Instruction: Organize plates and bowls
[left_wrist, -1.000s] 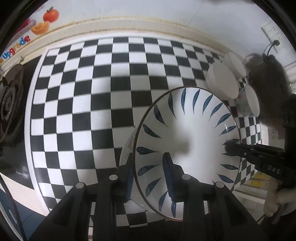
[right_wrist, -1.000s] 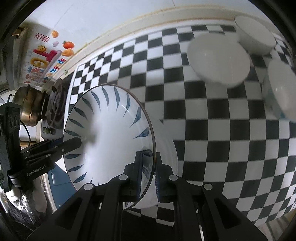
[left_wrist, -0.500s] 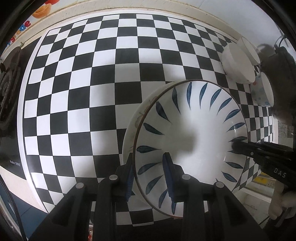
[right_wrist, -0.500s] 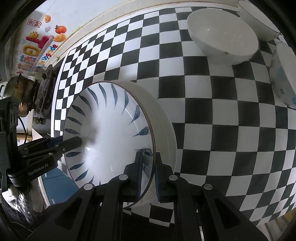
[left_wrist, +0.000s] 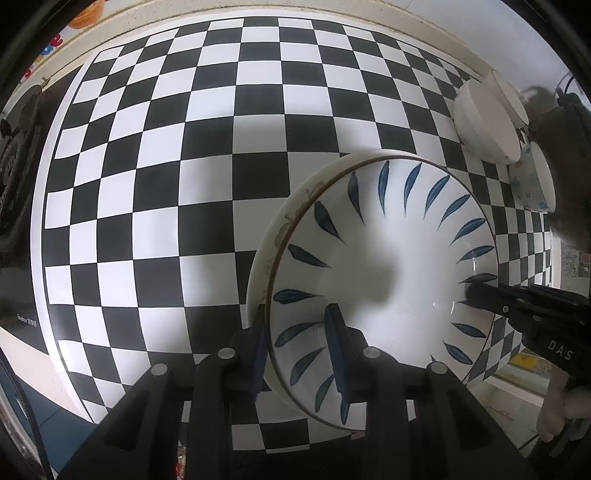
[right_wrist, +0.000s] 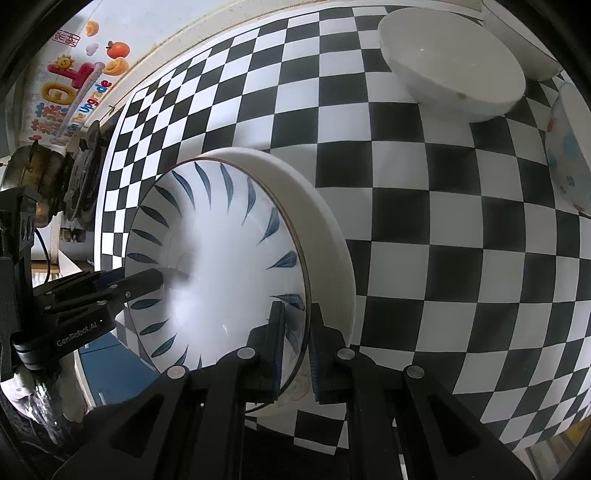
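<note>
A large white bowl with blue leaf marks hangs tilted over the checkered counter. My left gripper is shut on its near rim. My right gripper is shut on the opposite rim, and the bowl fills the left of the right wrist view. Each gripper shows in the other's view, clamped on the rim: the right gripper and the left gripper. A plain white bowl and a flower-patterned bowl stand at the far right of the counter.
A second white bowl stands behind the plain one. In the left wrist view the bowls cluster at the right beside a dark appliance. A gas stove and a pot stand left of the counter. A wall runs behind it.
Both grippers have carried the bowl lower and closer to the counter. The cluster of bowls now sits nearer in the right wrist view. Both grips are unchanged.
</note>
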